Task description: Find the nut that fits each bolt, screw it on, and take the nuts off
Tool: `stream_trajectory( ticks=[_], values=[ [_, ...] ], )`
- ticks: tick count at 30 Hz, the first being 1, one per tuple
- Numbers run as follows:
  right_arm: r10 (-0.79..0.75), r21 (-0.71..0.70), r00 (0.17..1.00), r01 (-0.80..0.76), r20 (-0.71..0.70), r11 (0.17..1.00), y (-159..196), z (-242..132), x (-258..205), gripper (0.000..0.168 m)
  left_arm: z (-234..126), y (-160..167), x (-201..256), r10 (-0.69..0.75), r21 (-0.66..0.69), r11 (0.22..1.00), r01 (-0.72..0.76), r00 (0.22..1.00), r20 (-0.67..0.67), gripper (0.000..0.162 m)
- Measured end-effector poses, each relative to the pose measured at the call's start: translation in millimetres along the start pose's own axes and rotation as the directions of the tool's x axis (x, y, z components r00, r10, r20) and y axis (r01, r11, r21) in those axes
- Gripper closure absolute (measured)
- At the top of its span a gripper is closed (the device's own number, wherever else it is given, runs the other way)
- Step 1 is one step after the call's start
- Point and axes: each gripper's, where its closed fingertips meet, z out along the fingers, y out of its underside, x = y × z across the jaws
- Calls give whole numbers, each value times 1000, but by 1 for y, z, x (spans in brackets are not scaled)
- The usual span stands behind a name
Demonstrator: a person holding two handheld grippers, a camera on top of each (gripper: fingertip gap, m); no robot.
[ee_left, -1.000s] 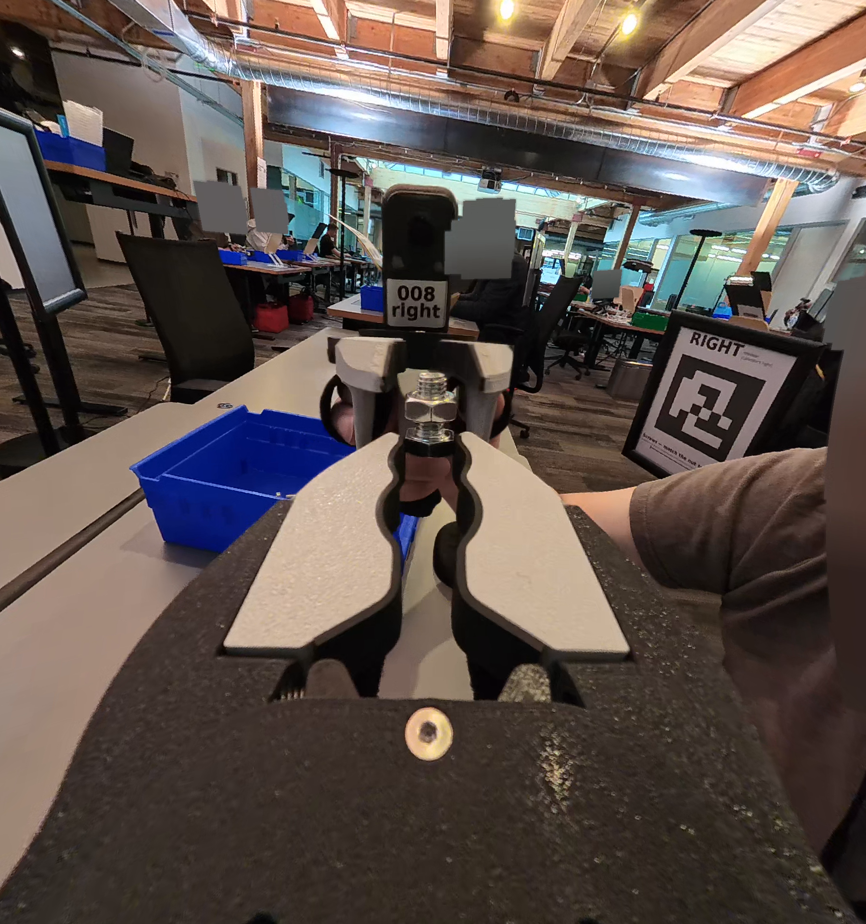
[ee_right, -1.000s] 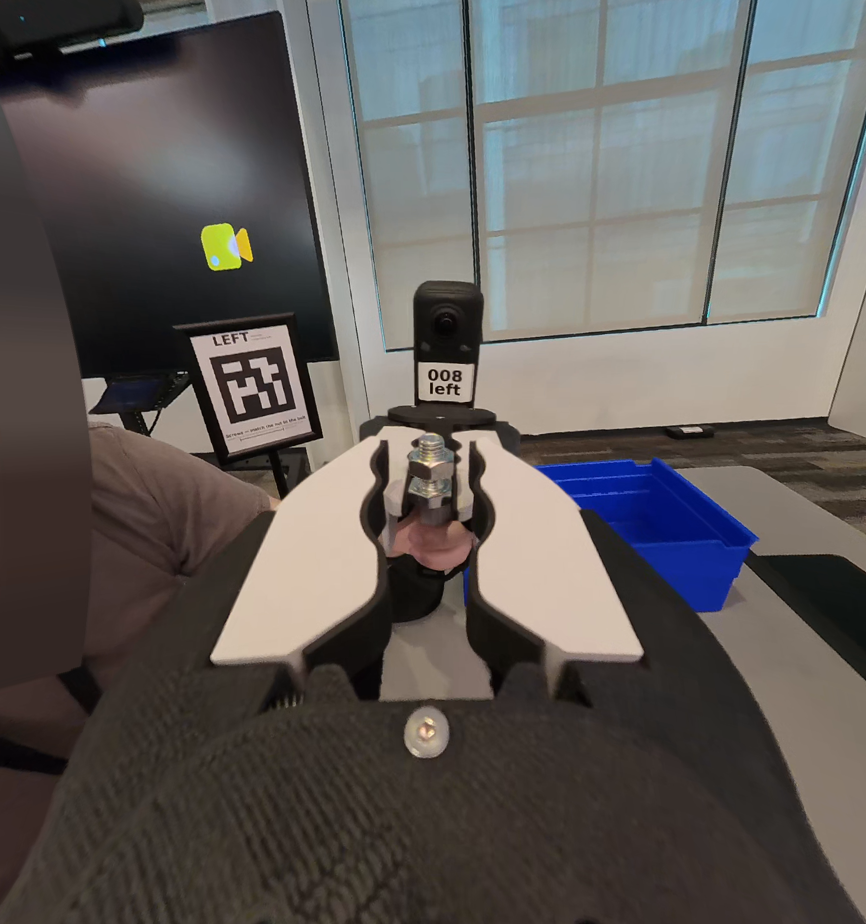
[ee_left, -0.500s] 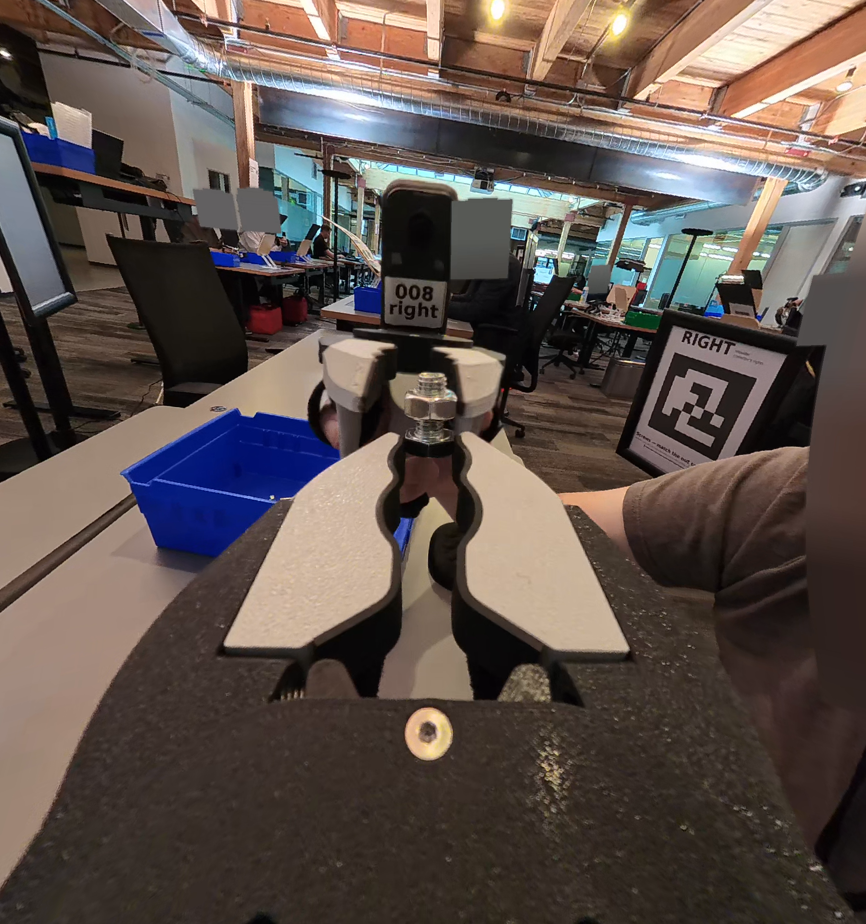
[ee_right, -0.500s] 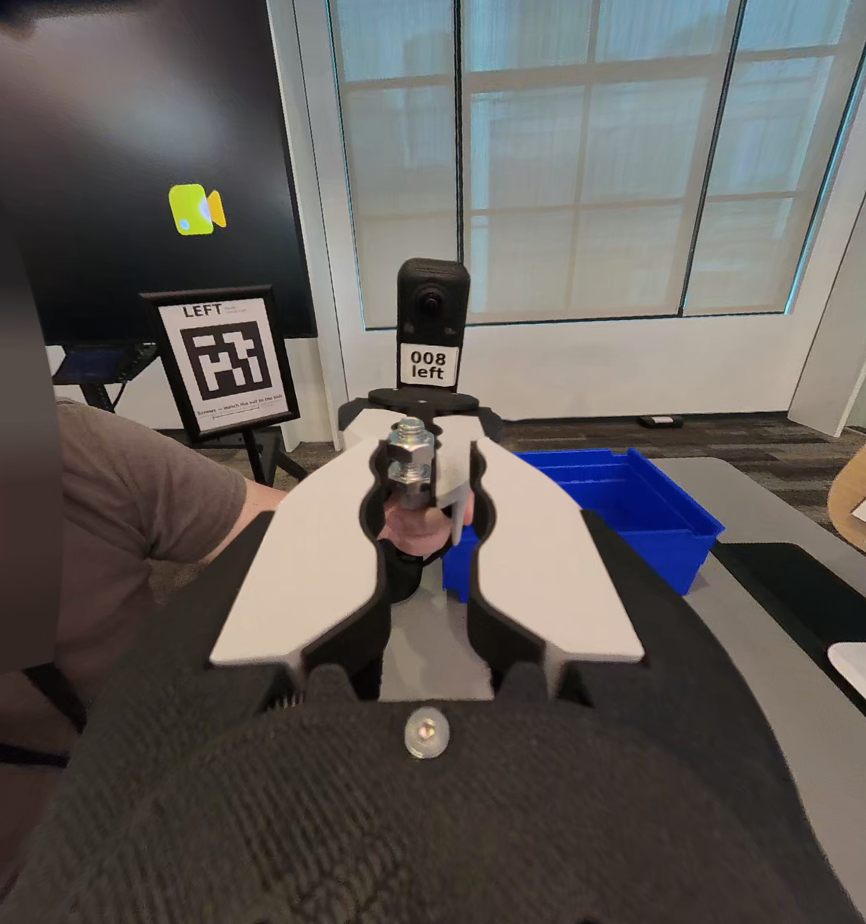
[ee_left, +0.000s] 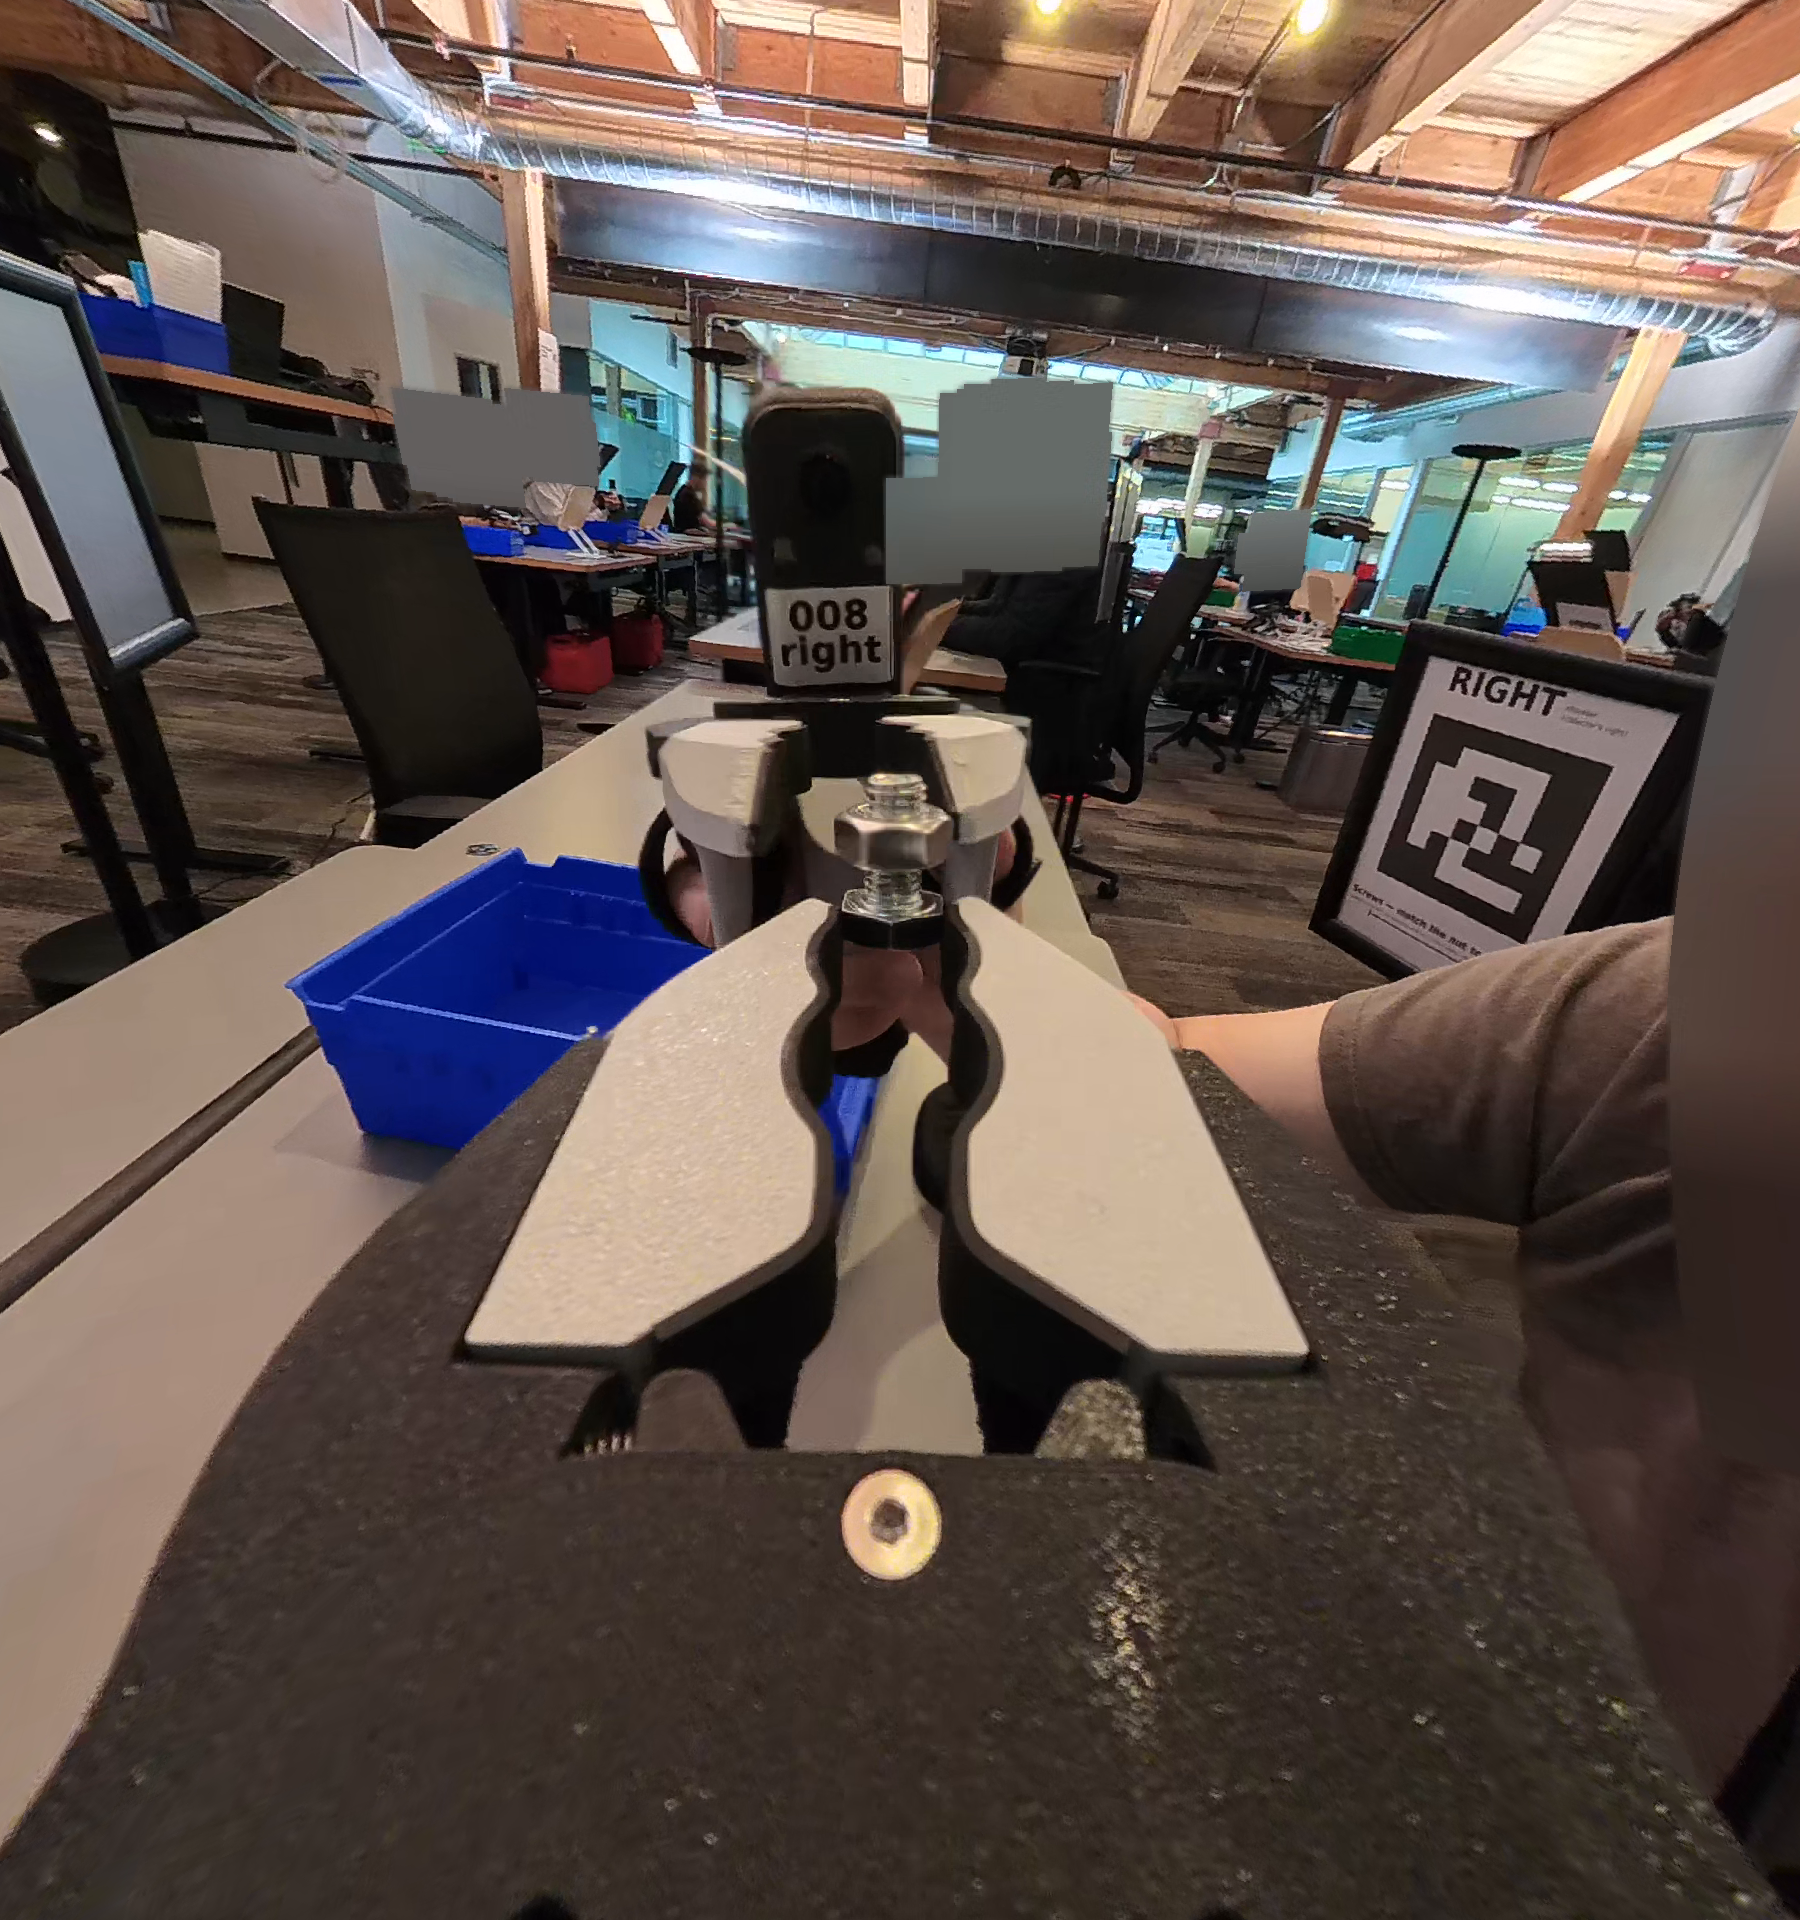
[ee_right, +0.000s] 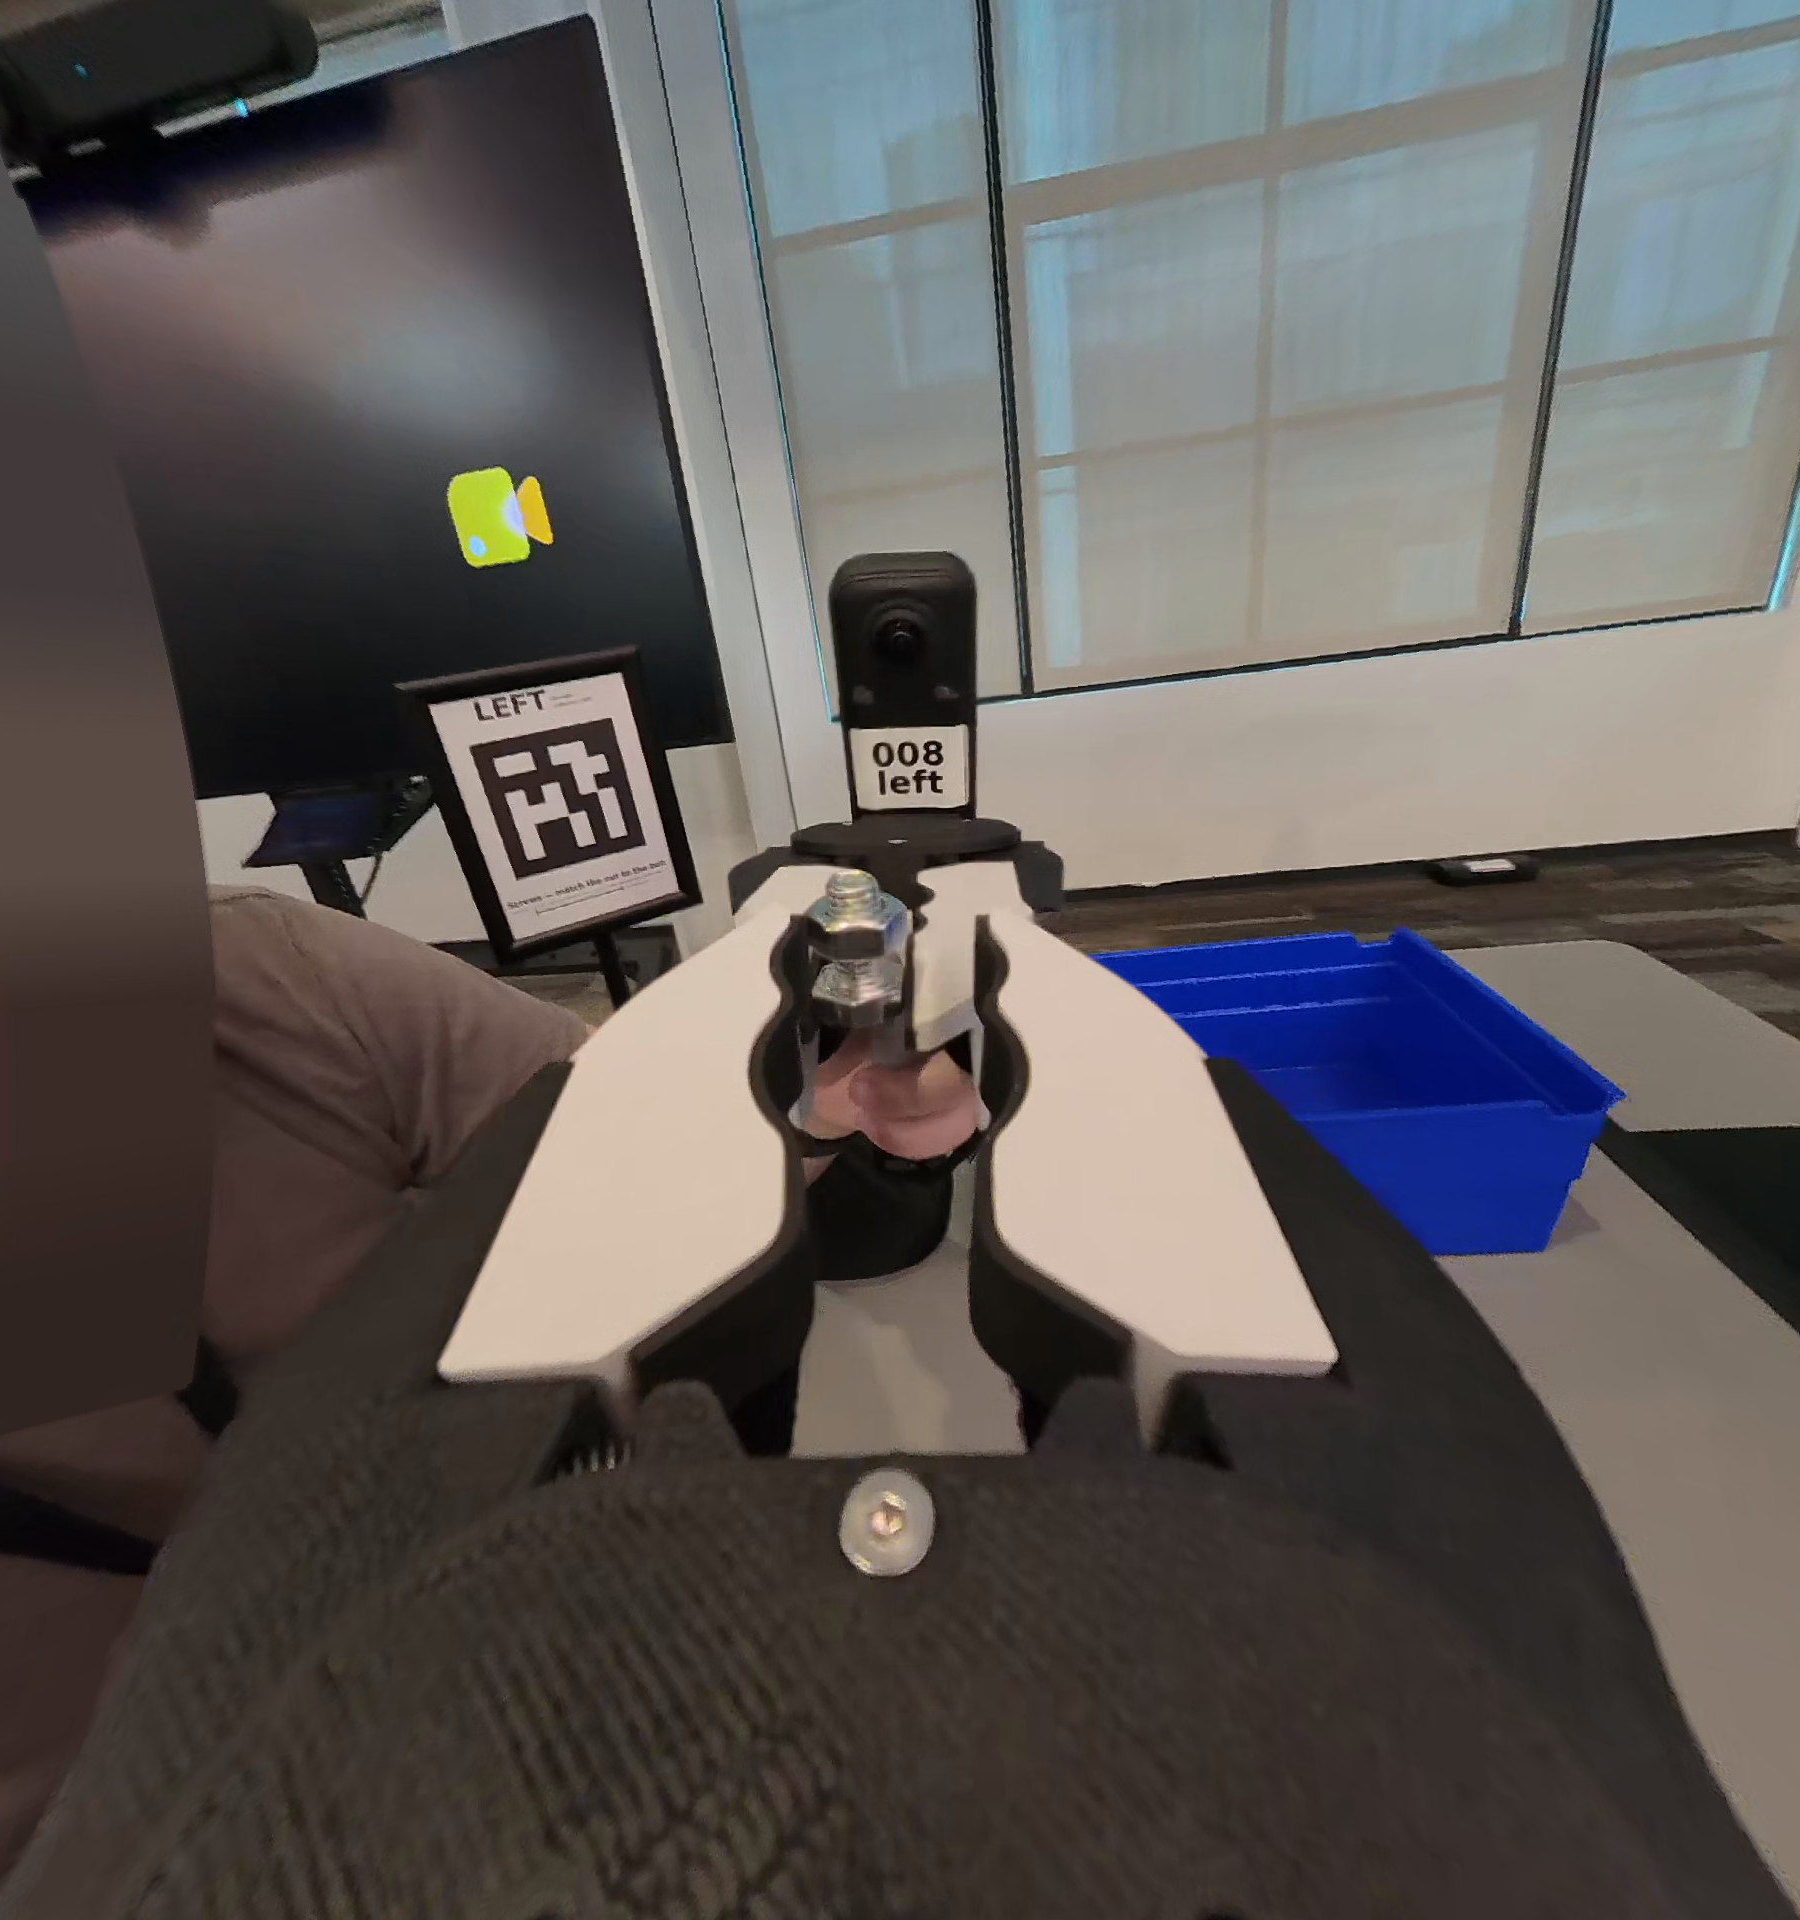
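Observation:
A silver bolt (ee_left: pixel 891 790) stands upright between my two grippers, which face each other above the grey table (ee_left: pixel 96 1143). My left gripper (ee_left: pixel 891 925) is shut on the bolt's head. A silver hex nut (ee_left: pixel 891 836) sits on the thread just above the head, with thread showing above and below it. My right gripper (ee_left: pixel 854 831) faces me with one finger on each side of the nut, slightly spread; a dark gap shows beside one finger. In the right wrist view the nut (ee_right: pixel 854 925) lies between the right gripper's (ee_right: pixel 891 935) tips, with the left gripper (ee_right: pixel 875 997) behind.
A blue plastic bin (ee_left: pixel 460 997) stands on the table behind the grippers and also shows in the right wrist view (ee_right: pixel 1395 1091). Framed marker signs (ee_left: pixel 1498 810) (ee_right: pixel 553 800) stand off the table's sides. The person's arm (ee_left: pixel 1395 1091) is close on one side. My two grippers' fingertips are within a few centimetres of each other.
The right gripper's fingers have spread a little off the nut and shifted sideways. The left gripper still holds the bolt head. Both grippers drifted slightly over the table.

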Motion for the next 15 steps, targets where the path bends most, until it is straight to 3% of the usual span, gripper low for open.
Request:
stream_trajectory(
  ticks=[15],
  values=[
    [59,72,998,-61,28,996,-8,-10,8,145,-3,-4,-2,2,21,1000,-2,1000,-2,145]
  ],
)
